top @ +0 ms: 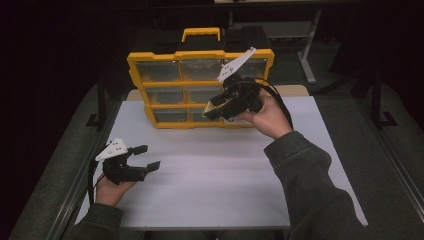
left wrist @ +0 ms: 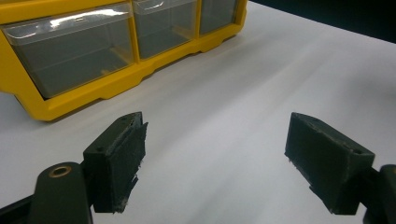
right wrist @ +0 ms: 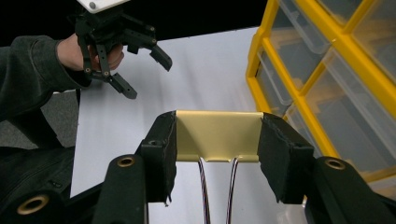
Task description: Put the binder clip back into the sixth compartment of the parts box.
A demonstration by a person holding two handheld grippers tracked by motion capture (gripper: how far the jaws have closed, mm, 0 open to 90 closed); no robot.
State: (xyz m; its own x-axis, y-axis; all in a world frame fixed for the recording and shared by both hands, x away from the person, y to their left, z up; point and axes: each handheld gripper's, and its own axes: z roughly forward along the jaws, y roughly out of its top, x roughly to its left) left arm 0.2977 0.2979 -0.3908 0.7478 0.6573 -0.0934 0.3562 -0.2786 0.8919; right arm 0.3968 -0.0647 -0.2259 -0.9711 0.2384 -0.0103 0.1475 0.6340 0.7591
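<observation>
A pale gold binder clip (right wrist: 217,135) sits between the pads of my right gripper (right wrist: 217,140), which is shut on it; its wire handles point back toward the camera. In the high view that right gripper (top: 214,107) hangs with the clip (top: 216,105) in front of the lower right drawers of a yellow organizer box (top: 200,54), which stands upright with clear drawers (left wrist: 70,46). My left gripper (top: 147,156) rests low at the table's left, open, with nothing between its jaws (left wrist: 215,158). From the right gripper view the left gripper (right wrist: 144,70) shows farther off, open.
The organizer's yellow frame (right wrist: 299,70) stands close to the right of the held clip. A white table top (top: 215,180) spreads in front of the box. Dark floor and a metal stand (top: 307,60) lie beyond the table's edges.
</observation>
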